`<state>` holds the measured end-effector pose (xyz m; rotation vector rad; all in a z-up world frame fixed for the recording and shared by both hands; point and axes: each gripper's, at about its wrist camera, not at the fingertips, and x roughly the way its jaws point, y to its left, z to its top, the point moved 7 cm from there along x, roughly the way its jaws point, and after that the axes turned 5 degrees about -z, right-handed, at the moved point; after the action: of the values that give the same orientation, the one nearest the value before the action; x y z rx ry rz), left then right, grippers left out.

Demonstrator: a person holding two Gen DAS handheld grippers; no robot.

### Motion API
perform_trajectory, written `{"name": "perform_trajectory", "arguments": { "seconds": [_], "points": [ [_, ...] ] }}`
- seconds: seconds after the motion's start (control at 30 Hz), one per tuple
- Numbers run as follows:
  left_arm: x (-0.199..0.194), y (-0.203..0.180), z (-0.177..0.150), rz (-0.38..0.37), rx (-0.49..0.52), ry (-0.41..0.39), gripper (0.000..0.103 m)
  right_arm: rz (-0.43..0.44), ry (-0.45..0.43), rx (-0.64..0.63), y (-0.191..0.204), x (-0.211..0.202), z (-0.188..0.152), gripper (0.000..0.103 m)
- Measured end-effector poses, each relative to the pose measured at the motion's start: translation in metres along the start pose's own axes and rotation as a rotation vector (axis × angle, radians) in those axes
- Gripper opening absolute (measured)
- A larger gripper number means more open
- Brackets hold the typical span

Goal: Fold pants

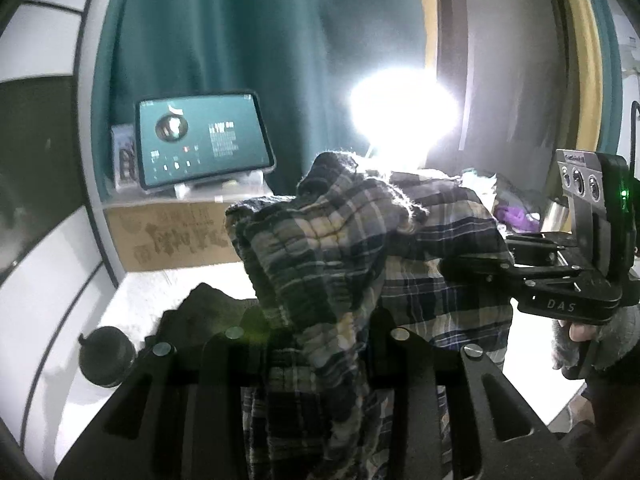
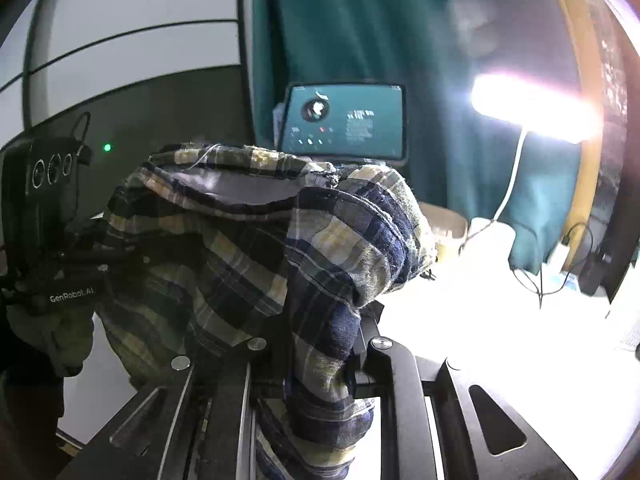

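left wrist view: left gripper point(image 1: 316, 344) clamped on plaid pants point(image 1: 352, 240), bunched, held up above white desk point(image 1: 152, 292); right gripper point(image 1: 472, 264) bites same cloth from the side, "DAS" on its body.
right wrist view: right gripper point(image 2: 320, 360) clamped on pants point(image 2: 248, 240); "GenRobot.AI" on left unit.
risk: cloth is wadded, so the fold may come out crooked; lamp point(image 2: 532, 108) cable near, hem could snag.
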<state>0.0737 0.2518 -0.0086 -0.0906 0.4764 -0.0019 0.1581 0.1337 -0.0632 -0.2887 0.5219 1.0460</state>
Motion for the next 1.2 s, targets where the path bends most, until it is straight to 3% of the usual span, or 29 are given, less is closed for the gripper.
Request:
{"name": "perform_trajectory", "arguments": {
  "seconds": [0.43,1.07,1.2],
  "points": [
    [0.075,0.013,-0.018,0.002,-0.041,0.140,0.032,0.023,0.110,0.101,-0.032,0.051,-0.030,0.018],
    [0.144,0.024,-0.043,0.031,-0.078,0.307,0.032,0.056,0.254,0.223,-0.076,0.127,-0.069,0.018],
    [0.152,0.027,-0.049,0.044,-0.068,0.337,0.032,0.054,0.297,0.276,-0.088,0.142,-0.080,0.026]
  ]
}}
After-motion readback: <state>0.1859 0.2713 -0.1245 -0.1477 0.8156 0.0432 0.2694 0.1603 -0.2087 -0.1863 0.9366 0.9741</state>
